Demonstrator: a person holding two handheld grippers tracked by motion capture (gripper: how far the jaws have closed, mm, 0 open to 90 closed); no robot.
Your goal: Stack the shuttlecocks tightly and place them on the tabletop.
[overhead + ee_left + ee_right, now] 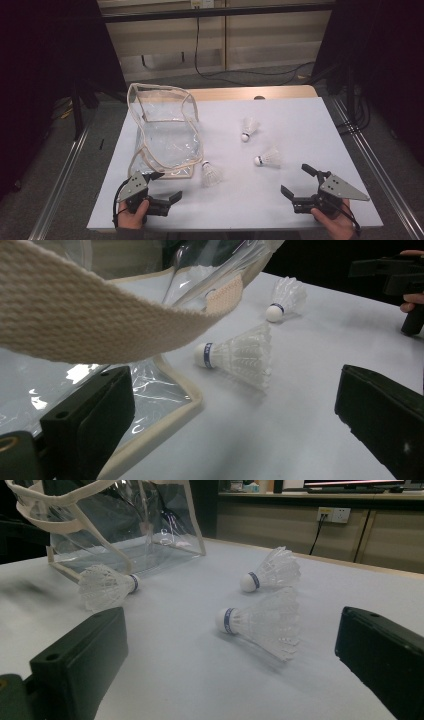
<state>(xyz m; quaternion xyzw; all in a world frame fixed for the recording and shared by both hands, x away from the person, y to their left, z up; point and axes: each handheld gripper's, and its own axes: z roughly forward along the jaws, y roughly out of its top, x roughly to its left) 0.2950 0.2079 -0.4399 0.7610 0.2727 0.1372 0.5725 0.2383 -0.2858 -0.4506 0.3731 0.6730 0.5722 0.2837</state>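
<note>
So there's a clear bag point(165, 132) with tan webbing trim sitting at about 10 o'clock on the white desk point(300, 125), mouth open, and as far as I can see nothing's in it. All three shuttlecocks are out on the desk. The near shuttle point(211, 173) lies right by the bag's front corner, around 7 o'clock, cork end toward 11 and feathers flaring toward 5. The middle shuttle point(267, 158) lies on its side a bit right of center, long axis roughly 9-to-3, cork pointing to 9. The far shuttle point(249, 127) lies just past center, cork toward 7, skirt toward 1.

Left tongs point(166, 185) hover at the desk's 7 o'clock edge with the jaws wide apart and nothing between them; in the left gripper view the bag's strap point(90, 325) hangs right in front. Right tongs point(296, 181) are at 5 o'clock, also spread wide and holding nothing, aimed toward the middle shuttle.
</note>
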